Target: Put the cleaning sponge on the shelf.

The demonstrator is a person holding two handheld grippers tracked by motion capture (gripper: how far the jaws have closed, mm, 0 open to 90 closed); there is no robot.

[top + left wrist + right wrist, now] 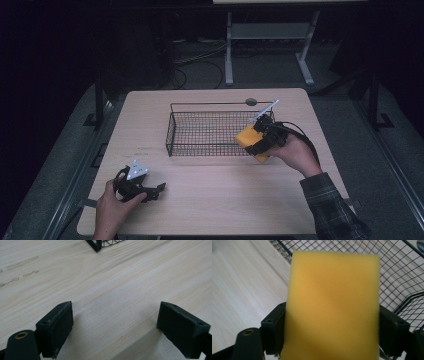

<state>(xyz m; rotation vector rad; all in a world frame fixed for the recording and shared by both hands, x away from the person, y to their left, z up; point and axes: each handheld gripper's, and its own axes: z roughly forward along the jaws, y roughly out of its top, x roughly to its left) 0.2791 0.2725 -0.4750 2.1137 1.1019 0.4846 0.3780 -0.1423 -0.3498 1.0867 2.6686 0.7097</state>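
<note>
Left gripper [156, 190]: lower left of frame, fingers [55, 325] spread wide, holding nothing, over pale wooden counter [210, 200].
Right gripper [252, 142]: right of centre, fingers [273, 331] clamped on yellow rectangular foam sponge [333, 305], at black wire mesh basket [205, 131].

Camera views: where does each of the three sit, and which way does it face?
High view: above the person's side, looking forward and down on the pale wooden table; both hands and grippers enter from below.
Left gripper view: rides the left gripper, low over bare tabletop; jaws apart.
Right gripper view: rides the right gripper, facing the black wire basket; jaws clamp the yellow foam sponge.
Shared: basket, sponge and right gripper appear from above too.
</note>
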